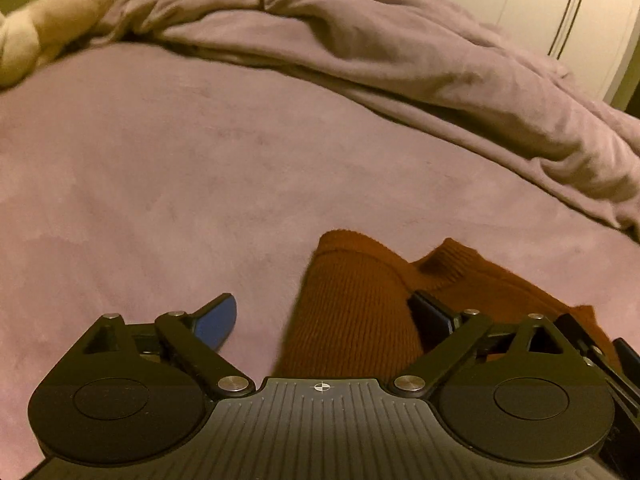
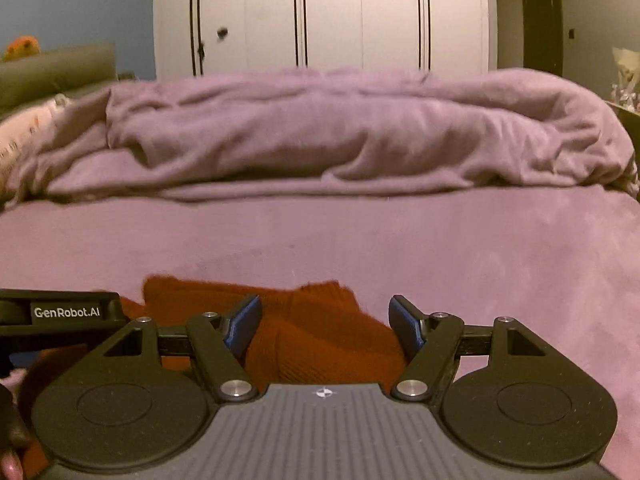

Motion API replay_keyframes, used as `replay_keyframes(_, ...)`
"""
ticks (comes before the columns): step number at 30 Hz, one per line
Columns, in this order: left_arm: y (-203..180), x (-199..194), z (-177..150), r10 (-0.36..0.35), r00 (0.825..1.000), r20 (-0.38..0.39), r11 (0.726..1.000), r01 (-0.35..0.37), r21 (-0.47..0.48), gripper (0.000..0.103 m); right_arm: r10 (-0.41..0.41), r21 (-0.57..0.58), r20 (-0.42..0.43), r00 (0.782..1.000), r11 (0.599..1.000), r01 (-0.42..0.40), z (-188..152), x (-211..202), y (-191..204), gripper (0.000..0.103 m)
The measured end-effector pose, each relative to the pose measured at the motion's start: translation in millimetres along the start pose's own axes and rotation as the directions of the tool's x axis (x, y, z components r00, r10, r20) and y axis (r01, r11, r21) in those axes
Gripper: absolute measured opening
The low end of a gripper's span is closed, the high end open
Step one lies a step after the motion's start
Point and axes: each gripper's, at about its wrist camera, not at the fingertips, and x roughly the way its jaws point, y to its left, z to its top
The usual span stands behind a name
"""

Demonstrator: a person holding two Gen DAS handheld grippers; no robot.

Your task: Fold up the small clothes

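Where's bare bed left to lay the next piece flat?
Free: the pink bed cover between the rust sweater and the bunched blanket, plus the stretch left of the sweater. Crowded: around the sweater, where both grippers sit.

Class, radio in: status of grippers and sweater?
Left gripper open, right gripper open. Rust sweater bunched on bed, ungripped. Rumpled blanket behind, clear.

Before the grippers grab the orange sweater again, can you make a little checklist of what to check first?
1. Left hand-held gripper open: ok, jaws wide apart.
2. Right hand-held gripper open: ok.
3. Nothing pinched: ok, the orange sweater lies between both pairs of pads, not squeezed.
4. Sweater resting on the pink bedspread: ok.
5. Sweater smooth and flat: not ok, it looks bunched, with the collar sticking up.
6. Whole sweater in view: cannot tell, the grippers hide its near part.
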Motion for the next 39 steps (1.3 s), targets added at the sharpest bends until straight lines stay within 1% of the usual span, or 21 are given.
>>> replay_keyframes(3, 1, 5, -5, 0.008, 1.000, 0.019, 1.000, -0.007, -0.019, 0.099, 0.002, 0.004, -0.015, 1.000, 1.000, -0.002, -6, 6, -1, 0.071)
replay_keyframes(6, 7, 11, -6, 0.000, 1.000, 0.027, 0.998, 0.002, -0.059, 0.101, 0.019, 0.053, -0.025, 1.000, 0.998, -0.018, -13, 17, -10, 0.077)
replay_keyframes(8, 10, 8, -3, -0.006, 1.000, 0.010, 0.998, 0.007, -0.069, 0.101, 0.033, 0.085, -0.043, 0.999, 0.996, -0.029, -11, 22, -15, 0.080)
replay_keyframes(11, 23, -4, 7, -0.066, 0.996, -0.062, 0.994, 0.060, -0.095, 0.101, 0.018, 0.087, -0.080, 0.997, 0.996, -0.011, -3, 13, -12, 0.083)
replay_keyframes(12, 30, -16, 9, -0.097, 0.992, -0.081, 0.992, 0.089, -0.093, 0.100, 0.016, 0.086, -0.095, 0.995, 0.996, -0.007, 2, 5, -11, 0.083)
replay_keyframes(14, 42, -46, 5, -0.137, 0.988, -0.070, 0.991, 0.136, -0.018, 0.100, 0.081, 0.062, -0.090, 0.993, 0.995, -0.075, 7, -28, -9, 0.084)
replay_keyframes(16, 54, -76, -10, -0.181, 0.983, -0.022, 0.982, 0.182, 0.059, 0.101, 0.101, -0.008, -0.063, 0.993, 0.995, -0.102, -2, -64, -5, 0.091)
replay_keyframes(17, 60, -85, -17, -0.192, 0.981, -0.022, 0.979, 0.193, 0.072, 0.101, 0.111, -0.028, -0.050, 0.993, 0.993, -0.112, -11, -82, -6, 0.094)
replay_keyframes(19, 71, -92, -28, -0.217, 0.975, -0.043, 0.974, 0.219, 0.057, 0.102, 0.103, -0.045, -0.049, 0.993, 0.993, -0.105, -29, -108, -9, 0.095)
replay_keyframes(22, 80, -84, -35, -0.236, 0.968, -0.084, 0.972, 0.235, -0.018, 0.103, 0.038, -0.087, -0.083, 0.996, 0.995, -0.045, -56, -128, -17, 0.095)
replay_keyframes(23, 79, -84, -34, -0.229, 0.970, -0.087, 0.973, 0.228, -0.018, 0.103, 0.033, -0.068, -0.084, 0.996, 0.997, -0.038, -61, -133, -24, 0.095)
replay_keyframes(24, 76, -86, -34, -0.216, 0.973, -0.086, 0.976, 0.217, 0.013, 0.103, 0.024, -0.047, -0.095, 0.995, 0.999, -0.028, -63, -137, -31, 0.095)
replay_keyframes(25, 72, -91, -34, -0.198, 0.976, -0.086, 0.978, 0.203, 0.051, 0.103, -0.010, -0.034, -0.110, 0.994, 0.999, 0.006, -63, -142, -37, 0.097)
replay_keyframes(27, 68, -109, -36, -0.164, 0.984, -0.071, 0.980, 0.171, 0.101, 0.103, -0.036, 0.017, -0.124, 0.992, 0.999, 0.038, -62, -156, -49, 0.098)
replay_keyframes(30, 69, -132, -61, -0.166, 0.984, -0.071, 0.970, 0.176, 0.170, 0.103, -0.035, 0.049, -0.216, 0.976, 0.998, 0.047, -77, -174, -55, 0.098)
replay_keyframes(32, 75, -143, -79, -0.174, 0.982, -0.068, 0.968, 0.183, 0.169, 0.103, -0.030, 0.044, -0.286, 0.958, 0.998, 0.045, -91, -188, -52, 0.098)
replay_keyframes(33, 77, -147, -84, -0.168, 0.982, -0.091, 0.970, 0.181, 0.164, 0.103, -0.037, 0.024, -0.330, 0.943, 0.999, 0.048, -98, -193, -48, 0.098)
replay_keyframes(34, 79, -148, -87, -0.149, 0.979, -0.137, 0.973, 0.170, 0.159, 0.103, -0.042, 0.011, -0.367, 0.929, 0.999, 0.049, -107, -201, -45, 0.098)
replay_keyframes(35, 79, -152, -92, -0.107, 0.977, -0.184, 0.976, 0.139, 0.168, 0.103, -0.042, 0.011, -0.379, 0.924, 0.999, 0.050, -113, -210, -43, 0.098)
replay_keyframes(36, 80, -158, -98, -0.092, 0.975, -0.202, 0.975, 0.129, 0.180, 0.103, -0.034, 0.020, -0.386, 0.922, 0.999, 0.045, -120, -223, -43, 0.099)
replay_keyframes(39, 78, -183, -119, -0.074, 0.973, -0.220, 0.962, 0.128, 0.242, 0.103, -0.002, 0.079, -0.412, 0.911, 0.996, 0.038, -132, -253, -48, 0.099)
